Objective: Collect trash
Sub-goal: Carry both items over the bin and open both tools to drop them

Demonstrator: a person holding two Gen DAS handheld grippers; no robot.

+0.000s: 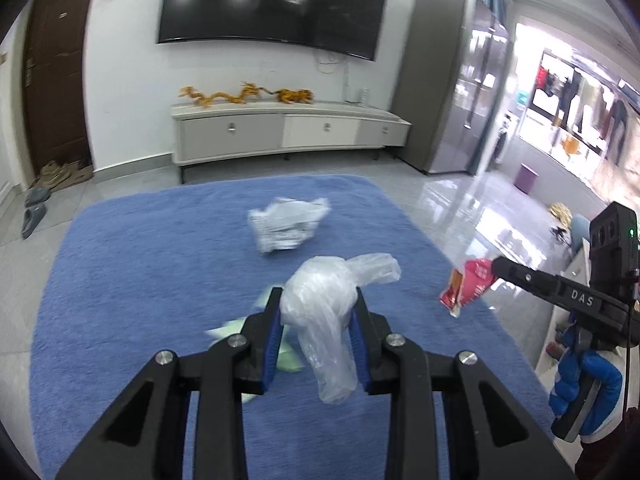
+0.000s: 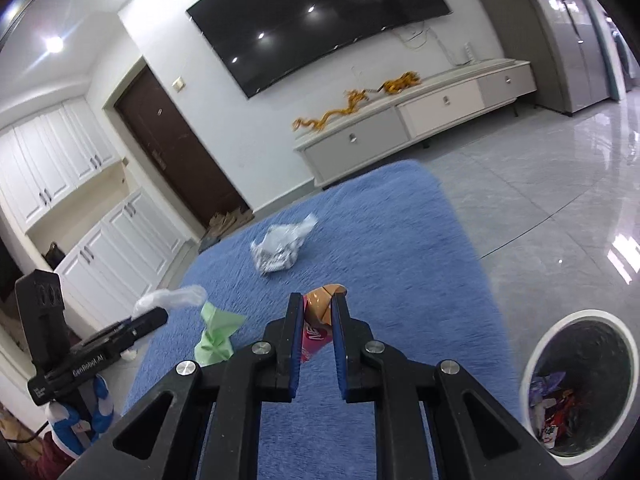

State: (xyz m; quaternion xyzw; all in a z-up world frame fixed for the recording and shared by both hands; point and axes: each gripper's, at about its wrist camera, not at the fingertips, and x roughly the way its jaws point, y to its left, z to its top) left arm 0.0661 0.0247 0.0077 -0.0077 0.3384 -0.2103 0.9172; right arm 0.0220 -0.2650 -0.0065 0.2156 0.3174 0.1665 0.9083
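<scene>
The left gripper has its fingers nearly closed on a crumpled clear plastic bag, lifted above the blue fuzzy rug. The right gripper has its fingers pinched tight on a red and orange snack wrapper. A crumpled silver-white wrapper and a light green wrapper lie on the rug, and a round white-rimmed trash bin holding litter stands just beside its edge.

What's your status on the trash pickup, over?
Left gripper shut on clear plastic bag. Right gripper shut on red wrapper. Crumpled foil, green scrap on rug. Bin path clear.
</scene>
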